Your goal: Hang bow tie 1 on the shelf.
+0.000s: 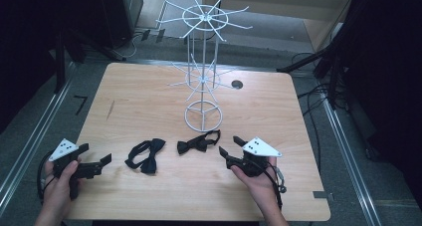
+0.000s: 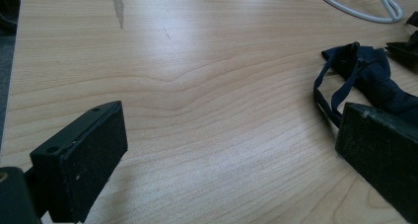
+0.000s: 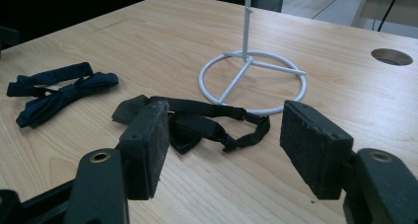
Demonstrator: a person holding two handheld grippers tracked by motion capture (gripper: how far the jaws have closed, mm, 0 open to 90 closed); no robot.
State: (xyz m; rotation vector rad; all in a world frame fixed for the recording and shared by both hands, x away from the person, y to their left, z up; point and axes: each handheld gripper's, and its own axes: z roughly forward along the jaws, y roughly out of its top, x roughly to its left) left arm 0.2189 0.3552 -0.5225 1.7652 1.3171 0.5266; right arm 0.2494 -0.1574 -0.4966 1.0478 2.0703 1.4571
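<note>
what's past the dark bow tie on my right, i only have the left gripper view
Observer: A second, black bow tie lies beside the navy bow tie, just in front of the white wire stand.
Operator: how tall is that stand
Observer: It rises in two tiers of radiating hooks, all bare.
Operator: where's the right gripper
Observer: The right gripper is open, jaws aimed at the black bow tie, not touching it.
</note>
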